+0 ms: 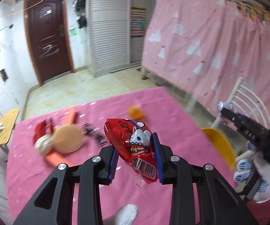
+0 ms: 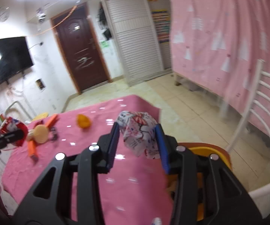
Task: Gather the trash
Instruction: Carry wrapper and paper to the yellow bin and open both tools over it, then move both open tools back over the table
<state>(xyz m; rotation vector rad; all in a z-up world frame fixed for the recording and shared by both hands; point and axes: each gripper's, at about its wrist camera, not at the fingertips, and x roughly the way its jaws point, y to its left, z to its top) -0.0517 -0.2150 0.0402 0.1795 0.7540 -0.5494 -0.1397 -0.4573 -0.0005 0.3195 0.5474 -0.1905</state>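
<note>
My left gripper [image 1: 135, 142] is shut on a red cartoon snack wrapper [image 1: 131, 146], held above the pink-clothed table [image 1: 172, 112]. My right gripper [image 2: 137, 129] is shut on a crumpled white and pink wrapper [image 2: 138, 131], out over the table's right edge. The left wrist view shows that right gripper [image 1: 222, 110] at the far right with its wrapper [image 1: 224, 106] at the tips, a white-gloved hand [image 1: 257, 170] holding it. In the right wrist view the left gripper [image 2: 22, 133] with the red wrapper [image 2: 13, 129] sits at the far left.
On the table lie a round biscuit-like disc [image 1: 68, 138], a red packet [image 1: 42, 129], an orange strip [image 1: 58, 157], an orange peel-like lump [image 1: 135, 112] and a dark item [image 1: 95, 133]. A yellow bin [image 1: 221, 146] stands beside the table's right edge, a white chair [image 2: 257, 131] beyond it.
</note>
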